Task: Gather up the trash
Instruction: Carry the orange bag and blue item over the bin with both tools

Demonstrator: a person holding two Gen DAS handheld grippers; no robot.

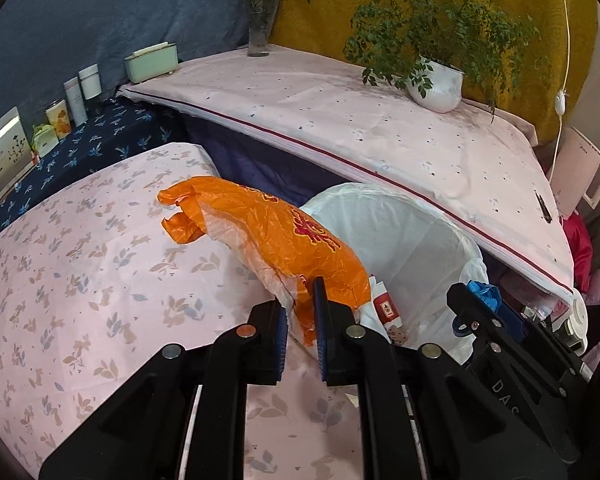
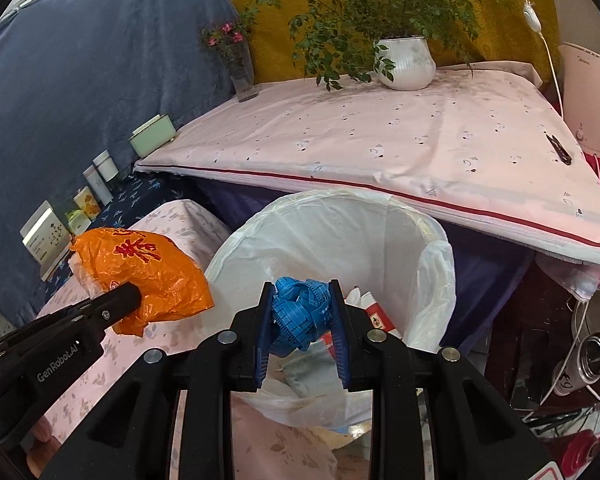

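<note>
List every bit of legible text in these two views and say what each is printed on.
"GenRobot.AI": side of the left hand-held gripper.
"DAS", cut off: right hand-held gripper.
Red characters on the orange plastic bag: not legible.
Print on the card: too small.

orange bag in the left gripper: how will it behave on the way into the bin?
Likely floppy: the orange plastic bag is crumpled thin film, sagging from the left gripper onto the floral cloth. Probably very light, so it may drift or cling rather than drop cleanly into the white-lined bin. Loose handles could snag the rim.
</note>
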